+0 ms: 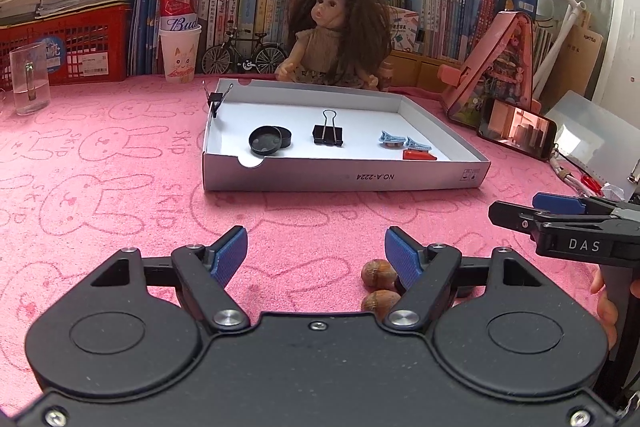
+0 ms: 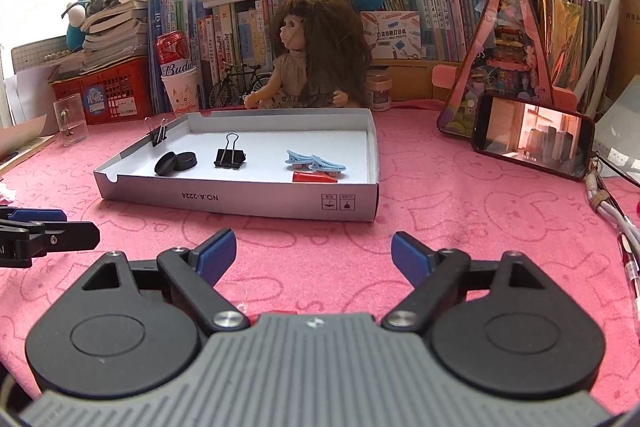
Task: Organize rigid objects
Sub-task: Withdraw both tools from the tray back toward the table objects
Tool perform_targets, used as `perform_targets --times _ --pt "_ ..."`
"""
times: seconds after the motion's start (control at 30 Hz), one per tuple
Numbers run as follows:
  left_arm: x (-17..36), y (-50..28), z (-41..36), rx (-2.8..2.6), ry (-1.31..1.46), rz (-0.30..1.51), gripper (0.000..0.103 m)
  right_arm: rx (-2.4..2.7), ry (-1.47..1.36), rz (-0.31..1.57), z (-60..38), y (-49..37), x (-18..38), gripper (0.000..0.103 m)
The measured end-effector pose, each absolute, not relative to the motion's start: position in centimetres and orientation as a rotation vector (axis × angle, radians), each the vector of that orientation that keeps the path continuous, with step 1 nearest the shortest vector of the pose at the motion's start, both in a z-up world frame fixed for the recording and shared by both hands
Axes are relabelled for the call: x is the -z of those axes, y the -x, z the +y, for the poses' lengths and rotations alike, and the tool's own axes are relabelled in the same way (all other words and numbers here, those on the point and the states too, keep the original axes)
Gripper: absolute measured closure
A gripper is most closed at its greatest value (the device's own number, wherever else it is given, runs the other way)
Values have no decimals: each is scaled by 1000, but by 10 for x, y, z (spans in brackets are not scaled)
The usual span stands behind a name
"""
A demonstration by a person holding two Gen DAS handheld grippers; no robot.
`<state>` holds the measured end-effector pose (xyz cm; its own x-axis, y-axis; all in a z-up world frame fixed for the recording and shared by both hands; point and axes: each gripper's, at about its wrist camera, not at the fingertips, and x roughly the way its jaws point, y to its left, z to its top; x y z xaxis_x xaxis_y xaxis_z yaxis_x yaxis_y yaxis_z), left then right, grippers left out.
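A shallow white box (image 1: 344, 179) (image 2: 240, 201) lies on the pink cloth. Inside it are a black round tin (image 1: 269, 141) (image 2: 176, 162), a black binder clip (image 1: 328, 134) (image 2: 229, 156), blue clips (image 1: 404, 143) (image 2: 314, 161) and a small red piece (image 1: 419, 155) (image 2: 314, 177). Another binder clip (image 1: 216, 99) (image 2: 157, 135) grips the box's far left rim. Two brown nuts (image 1: 378, 273) lie on the cloth beside my left gripper's right finger. My left gripper (image 1: 316, 253) is open and empty. My right gripper (image 2: 314, 253) (image 1: 516, 213) is open over bare cloth with nothing between its fingers.
A doll (image 1: 340, 35) sits behind the box before a wall of books. A can on a paper cup (image 1: 179, 39), a glass mug (image 1: 30, 79), a red crate (image 1: 68, 47), a propped phone (image 2: 532, 137), a pink triangular box (image 2: 508, 59) and cables (image 2: 612, 215) ring the cloth.
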<state>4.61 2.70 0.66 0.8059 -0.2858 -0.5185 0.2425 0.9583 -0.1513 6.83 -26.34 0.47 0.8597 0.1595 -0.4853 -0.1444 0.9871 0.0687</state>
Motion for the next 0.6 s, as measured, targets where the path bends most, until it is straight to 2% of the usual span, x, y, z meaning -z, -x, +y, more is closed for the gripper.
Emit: perform_targets --times 0.23,0.6 --pt "-2 -33 31 303 78 577 30 -193 -20 533 -269 -56 0 12" --pt "3 -11 25 340 27 552 40 -247 36 528 -262 -39 8 14"
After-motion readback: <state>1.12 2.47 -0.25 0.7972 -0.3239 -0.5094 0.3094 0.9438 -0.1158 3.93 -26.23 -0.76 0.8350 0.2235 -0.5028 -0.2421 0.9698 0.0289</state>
